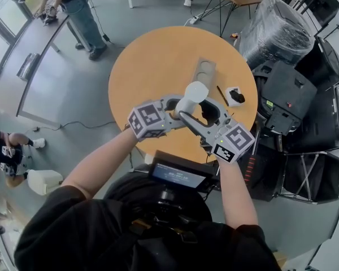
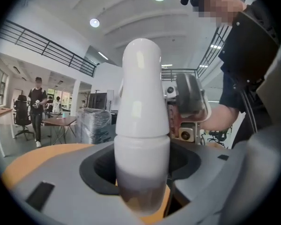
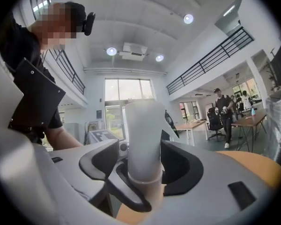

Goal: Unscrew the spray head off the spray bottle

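Round table [image 1: 152, 66] is bare across its left and far side. A grey tray [image 1: 204, 72] and a small white part [image 1: 234, 96] sit right of centre, and black cases [image 1: 294, 89] crowd the right rim. Spray bottle [image 2: 140, 125] hangs over the table's near half — left gripper [image 2: 143, 170] clamped on its body, right gripper [image 3: 143, 165] released, jaws apart round the spray head [image 3: 143, 125]. Both forearms reach forward and converge.
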`<state>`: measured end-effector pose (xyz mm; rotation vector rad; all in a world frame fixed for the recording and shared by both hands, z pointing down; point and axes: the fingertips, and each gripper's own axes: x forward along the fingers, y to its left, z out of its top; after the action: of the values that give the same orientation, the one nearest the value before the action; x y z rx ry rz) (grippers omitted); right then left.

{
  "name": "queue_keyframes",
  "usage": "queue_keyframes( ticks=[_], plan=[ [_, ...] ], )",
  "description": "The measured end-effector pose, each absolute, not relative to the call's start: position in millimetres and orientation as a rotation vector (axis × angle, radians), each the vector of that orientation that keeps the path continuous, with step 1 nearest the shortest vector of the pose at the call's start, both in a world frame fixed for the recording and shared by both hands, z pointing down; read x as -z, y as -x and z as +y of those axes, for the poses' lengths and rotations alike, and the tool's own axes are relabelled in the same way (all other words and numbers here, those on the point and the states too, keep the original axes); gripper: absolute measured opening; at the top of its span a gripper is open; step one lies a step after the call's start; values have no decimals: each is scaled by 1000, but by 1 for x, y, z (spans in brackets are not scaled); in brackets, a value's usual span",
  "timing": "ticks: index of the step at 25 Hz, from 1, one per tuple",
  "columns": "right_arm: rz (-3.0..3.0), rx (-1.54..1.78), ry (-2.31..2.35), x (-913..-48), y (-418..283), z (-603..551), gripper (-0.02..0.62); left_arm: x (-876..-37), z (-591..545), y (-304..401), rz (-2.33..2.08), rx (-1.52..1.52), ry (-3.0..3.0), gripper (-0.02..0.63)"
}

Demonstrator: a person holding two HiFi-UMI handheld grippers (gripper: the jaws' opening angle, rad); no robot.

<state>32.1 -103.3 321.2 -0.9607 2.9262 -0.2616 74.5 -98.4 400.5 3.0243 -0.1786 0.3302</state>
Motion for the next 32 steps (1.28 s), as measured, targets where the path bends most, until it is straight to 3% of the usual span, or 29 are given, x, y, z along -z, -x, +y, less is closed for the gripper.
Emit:
queue_keyframes(
  ticks=[6, 13, 15, 16, 32],
  plan=[
    [2798, 261, 1277, -327, -43, -126, 318, -414, -128, -77, -485, -411, -2995, 302],
    [2738, 317, 1429, -339, -41, -142, 314, -420, -127, -81, -540, -433, -3018, 302],
    [2725, 302, 1449, -338, -41, -140, 256, -419, -123, -80, -587, -455, -3058, 302],
    [2722, 293, 1451, -337, -40, -139, 256, -418, -122, -79, -611, -459, -3067, 302],
    [2857, 223, 979, -305, -30, -120, 247, -421, -103, -71, -217, -236, -3110, 302]
  ],
)
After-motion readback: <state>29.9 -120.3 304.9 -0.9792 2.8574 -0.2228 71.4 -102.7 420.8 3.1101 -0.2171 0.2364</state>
